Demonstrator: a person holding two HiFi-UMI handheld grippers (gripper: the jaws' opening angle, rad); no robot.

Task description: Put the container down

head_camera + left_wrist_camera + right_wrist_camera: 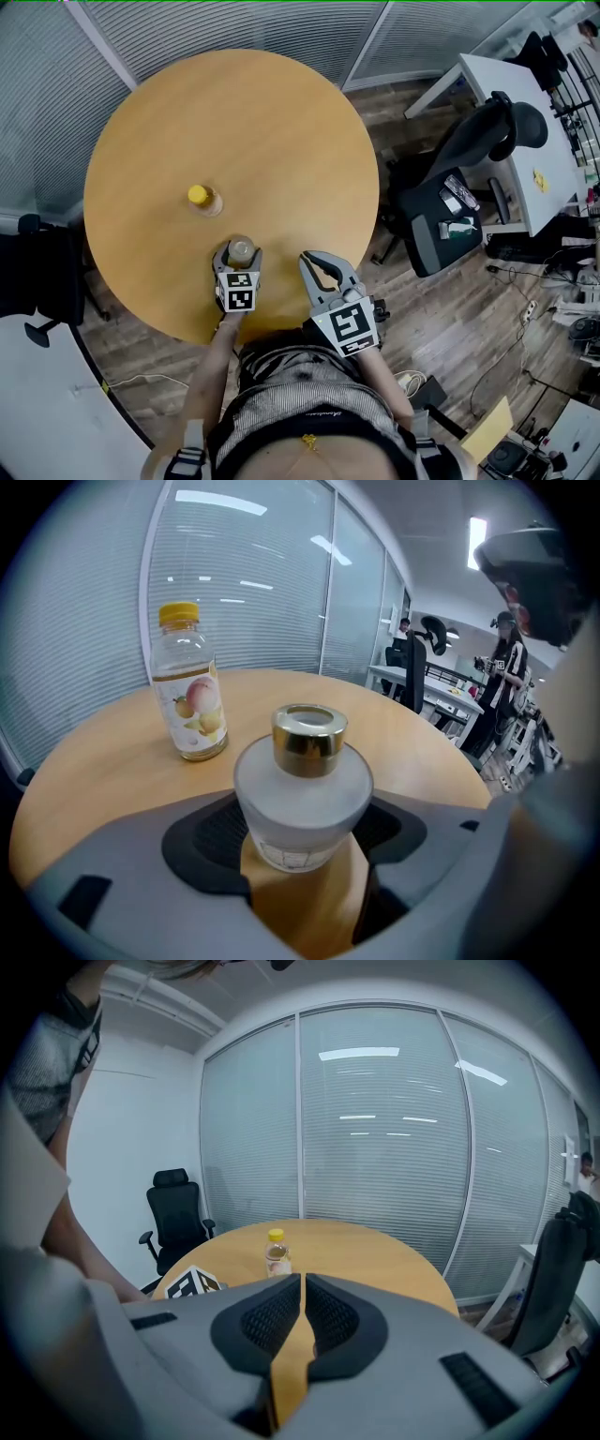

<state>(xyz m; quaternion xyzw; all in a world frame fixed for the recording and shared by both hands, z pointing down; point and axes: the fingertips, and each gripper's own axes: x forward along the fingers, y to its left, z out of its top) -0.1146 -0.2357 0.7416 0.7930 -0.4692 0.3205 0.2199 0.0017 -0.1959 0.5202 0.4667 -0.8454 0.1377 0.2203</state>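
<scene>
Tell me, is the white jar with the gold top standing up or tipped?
Standing up. The jar, between the jaws of the left gripper, has its gold top pointing straight up.

One gold-collared frosted glass container and one yellow-capped clear plastic bottle are counted on one round wooden table.

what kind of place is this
Most likely an office meeting room: a round wooden table stands beside glass partition walls with blinds, and there is a black office chair and a white desk nearby.
</scene>
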